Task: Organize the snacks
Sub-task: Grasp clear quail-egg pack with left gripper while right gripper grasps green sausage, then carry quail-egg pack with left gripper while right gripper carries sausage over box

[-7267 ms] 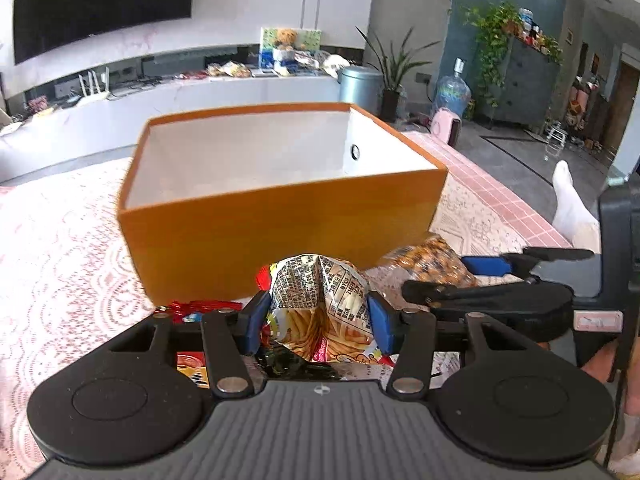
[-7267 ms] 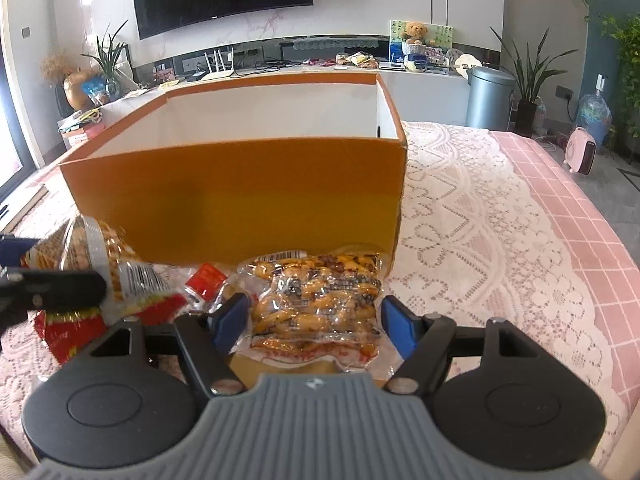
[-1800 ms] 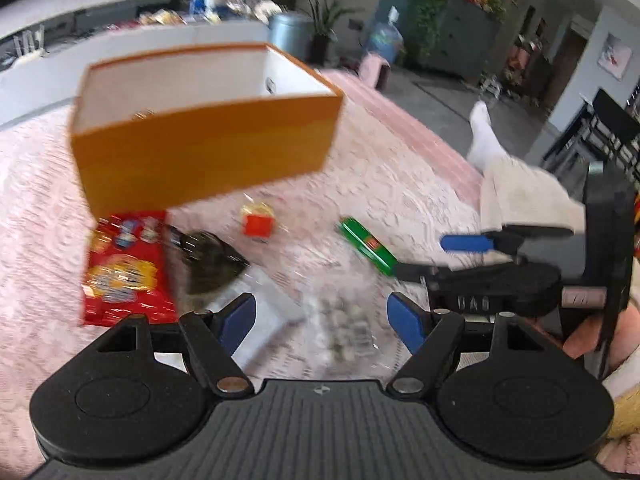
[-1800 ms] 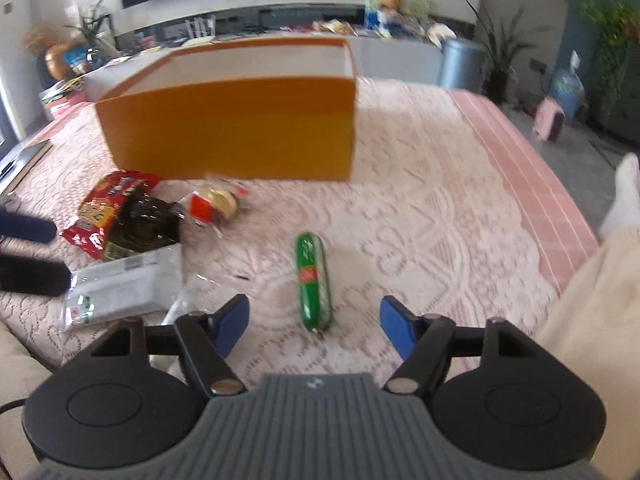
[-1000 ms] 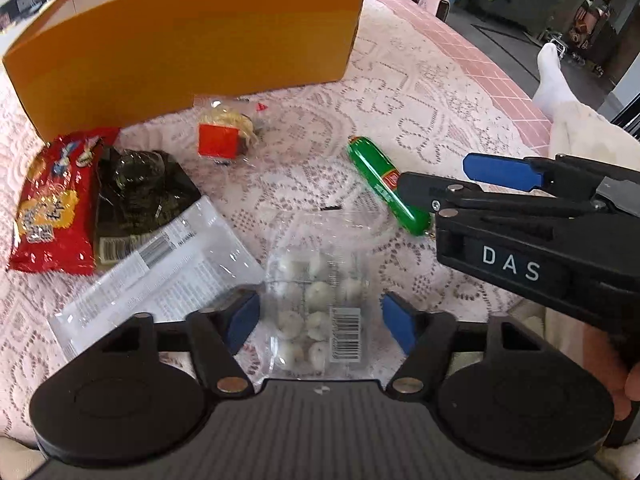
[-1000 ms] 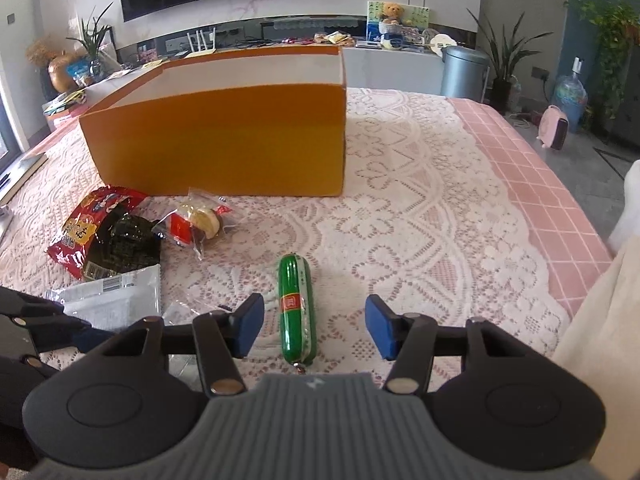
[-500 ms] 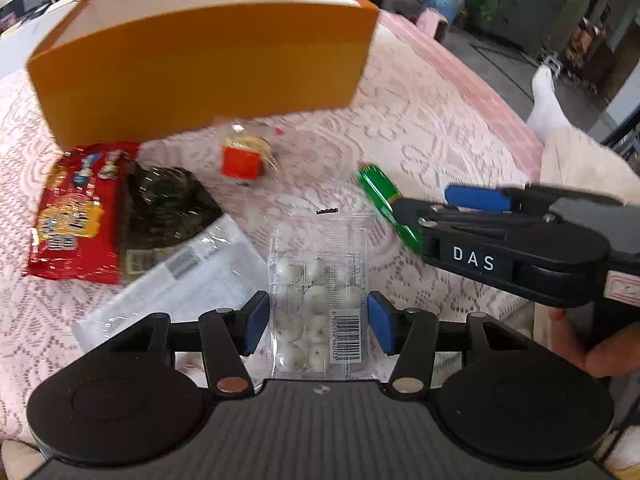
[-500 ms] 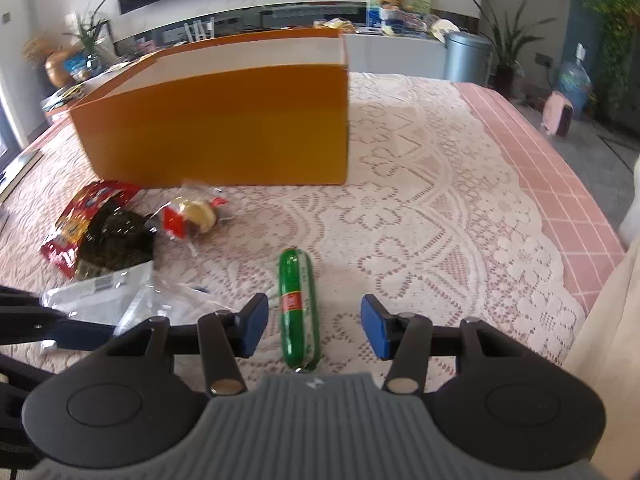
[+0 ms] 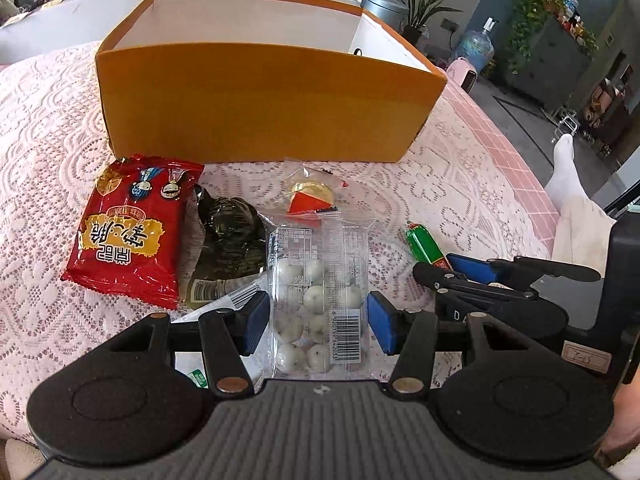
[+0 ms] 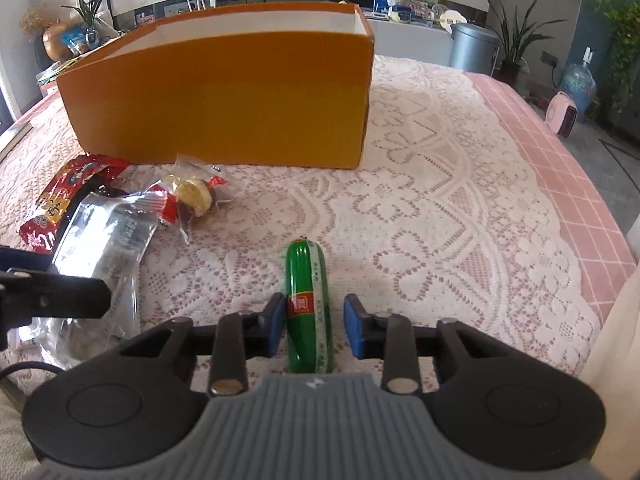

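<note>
Two grippers work side by side, and we hold one in each hand over a bench covered in pink lace cloth [image 10: 440, 184].

Our left gripper [image 9: 316, 320] has its fingers spread wide on either side of a clear packet of small white balls [image 9: 316, 300]. The blue pads sit apart from the packet's edges, so nothing is pinched yet. The packet runs lengthwise between the fingers, barcode end nearest us, which lets the pads close across its narrow width.

Our right gripper [image 10: 310, 330] has its fingers parted around a green sausage stick [image 10: 308, 304]. The left pad looks to be touching or just beside the stick, while a gap shows at the right pad. The stick points straight ahead along the fingers, so a squeeze would catch it across its round body.

Ahead of both sets of fingers stands an open orange box [image 9: 264, 108], the likely home for the snacks. We cannot see its floor from here.

Other snacks lie between the fingers and the box: a red packet [image 9: 132, 236] ahead and to the left of the left fingers, a dark green packet [image 9: 230, 236] just beside it, partly under the clear packet, and a small wrapped cake [image 9: 312, 200] straight ahead. A flat white wrapper [image 9: 236, 296] pokes out under the left finger.

We judge both hands are set to close and lift, with several snacks left to collect.
</note>
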Available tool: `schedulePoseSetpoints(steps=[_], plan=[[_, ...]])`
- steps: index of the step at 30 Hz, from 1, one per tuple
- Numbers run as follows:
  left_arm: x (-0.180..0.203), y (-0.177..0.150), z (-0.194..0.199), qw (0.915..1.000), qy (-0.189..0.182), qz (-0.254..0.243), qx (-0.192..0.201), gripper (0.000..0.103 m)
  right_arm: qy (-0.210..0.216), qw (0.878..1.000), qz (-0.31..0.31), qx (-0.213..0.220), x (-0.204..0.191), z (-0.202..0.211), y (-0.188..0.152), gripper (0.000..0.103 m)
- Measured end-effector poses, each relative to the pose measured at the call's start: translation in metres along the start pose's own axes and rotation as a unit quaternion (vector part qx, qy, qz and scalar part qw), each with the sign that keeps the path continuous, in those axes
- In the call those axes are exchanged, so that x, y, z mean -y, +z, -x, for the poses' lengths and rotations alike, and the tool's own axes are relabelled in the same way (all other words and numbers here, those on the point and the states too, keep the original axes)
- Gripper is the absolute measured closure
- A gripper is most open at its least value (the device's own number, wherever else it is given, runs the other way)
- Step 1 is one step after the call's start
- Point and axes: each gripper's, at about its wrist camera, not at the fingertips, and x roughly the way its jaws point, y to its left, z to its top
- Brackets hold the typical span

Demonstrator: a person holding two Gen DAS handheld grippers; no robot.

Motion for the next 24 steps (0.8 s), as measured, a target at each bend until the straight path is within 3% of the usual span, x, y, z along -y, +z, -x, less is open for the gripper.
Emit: schedulePoseSetpoints(steps=[4,13,24], plan=[[-0.004,0.000,0.001,1.0000,-0.002,0.007,0.000,0.042,-0.005,1.000,0.019,0.003,-0.007,-0.003,0.000,0.082],[-0.010,0.001,0.013,0.9998,-0.002,0.018,0.013,0.042,-0.009,1.000,0.018,0.012,-0.008,0.006,0.001,0.083],[-0.019,0.012,0.041,0.9977,0.007,0.039,0.054,0.042,0.024,0.997,0.026,0.069,-0.024,0.051,0.020,0.083]])
